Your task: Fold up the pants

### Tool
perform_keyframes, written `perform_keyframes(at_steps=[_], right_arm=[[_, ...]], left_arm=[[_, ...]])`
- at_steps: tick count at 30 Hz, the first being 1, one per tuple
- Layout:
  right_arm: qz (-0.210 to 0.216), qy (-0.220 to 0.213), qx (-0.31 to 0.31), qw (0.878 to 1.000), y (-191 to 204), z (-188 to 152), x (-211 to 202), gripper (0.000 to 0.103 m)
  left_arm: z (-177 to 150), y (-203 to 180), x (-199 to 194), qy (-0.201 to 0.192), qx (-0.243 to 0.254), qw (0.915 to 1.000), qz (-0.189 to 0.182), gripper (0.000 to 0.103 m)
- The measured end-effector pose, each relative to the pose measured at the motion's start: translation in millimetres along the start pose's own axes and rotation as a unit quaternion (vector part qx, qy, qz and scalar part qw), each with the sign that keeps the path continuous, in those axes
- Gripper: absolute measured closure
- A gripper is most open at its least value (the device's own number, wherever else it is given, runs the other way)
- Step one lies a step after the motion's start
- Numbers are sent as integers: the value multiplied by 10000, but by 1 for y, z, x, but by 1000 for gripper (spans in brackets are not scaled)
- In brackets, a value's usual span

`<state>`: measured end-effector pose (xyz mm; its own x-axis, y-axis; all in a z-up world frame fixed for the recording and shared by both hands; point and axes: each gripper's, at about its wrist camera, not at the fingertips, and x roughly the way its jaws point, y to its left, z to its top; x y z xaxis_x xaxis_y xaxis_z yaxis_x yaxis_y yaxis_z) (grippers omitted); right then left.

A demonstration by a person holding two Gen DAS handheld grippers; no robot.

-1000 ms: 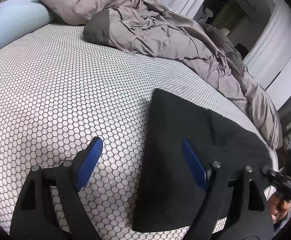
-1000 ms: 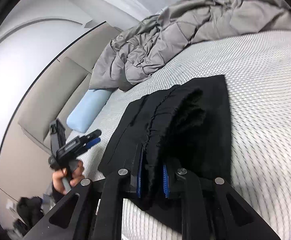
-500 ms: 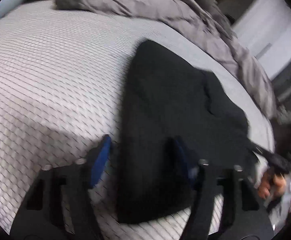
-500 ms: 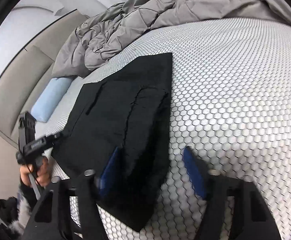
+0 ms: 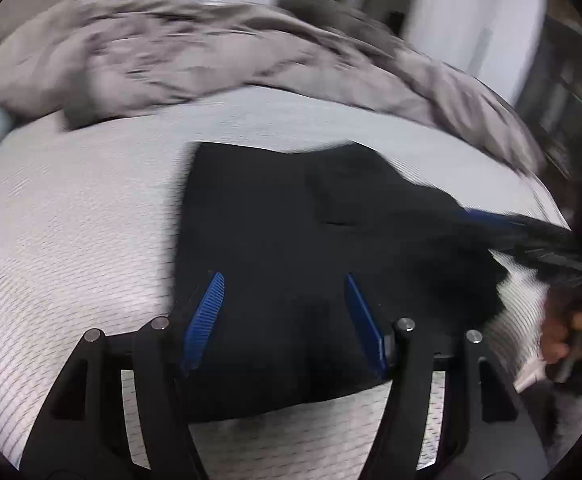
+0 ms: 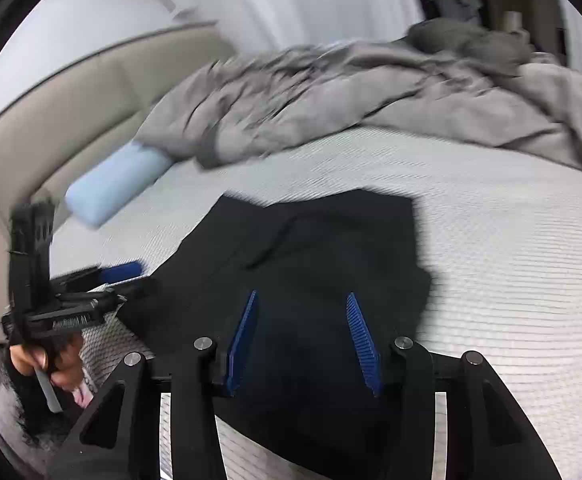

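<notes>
The black pants lie folded in a flat bundle on the white honeycomb-patterned bed. My left gripper is open and empty, held just above the near part of the pants. My right gripper is open and empty too, over the pants from the other side. The left gripper also shows in the right wrist view at the bundle's left corner. The right gripper shows blurred in the left wrist view at the bundle's right edge.
A crumpled grey duvet lies along the far side of the bed, also in the right wrist view. A light blue pillow rests by the beige headboard. White curtains hang behind.
My right gripper has opened and let go of the pants, which now lie flat. Both grippers have swung over the folded bundle; the left one stays open.
</notes>
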<state>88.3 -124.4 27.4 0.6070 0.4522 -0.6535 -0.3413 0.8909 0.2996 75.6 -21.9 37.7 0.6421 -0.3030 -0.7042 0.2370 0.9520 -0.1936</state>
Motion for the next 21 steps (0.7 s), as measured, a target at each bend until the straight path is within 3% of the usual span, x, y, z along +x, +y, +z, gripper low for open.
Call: perform_keyframes(at_steps=[1,2,3,6,9,11,14,18,21], right_arm=[[65,153,-99,9998,9,0,18,56],[89,374,-244,9990,18,-2,38,56],[12,540,-373,9978,21,-6,54,56],[-367,829,-797,9927,24,-20,71,57],[-1494,796,-1151,9788,10,-31,44,57],[-1404,777,-1020,9818,-4,-38,28,58],[-1337,662,-902,9847,-3,-33,20,55],[-514,289,-595,9965,21,-12,26,47],[-407,567,-609,9957,33,-7,62,47]], left_arm=[[1,-12,15,186,255,9985,-445,44],[0,-15,24,334,301,9969,-648,44],[1,-18,35,445,301,9964,-653,49],[-3,-15,45,567,508,9954,-574,50],[-16,-11,30,518,823,9951,-197,50],[-27,-1,21,461,948,9944,-47,50],[-16,7,8,368,800,9961,-35,50],[-2,11,-13,61,579,9981,-184,49],[11,5,18,422,466,9977,-254,47]])
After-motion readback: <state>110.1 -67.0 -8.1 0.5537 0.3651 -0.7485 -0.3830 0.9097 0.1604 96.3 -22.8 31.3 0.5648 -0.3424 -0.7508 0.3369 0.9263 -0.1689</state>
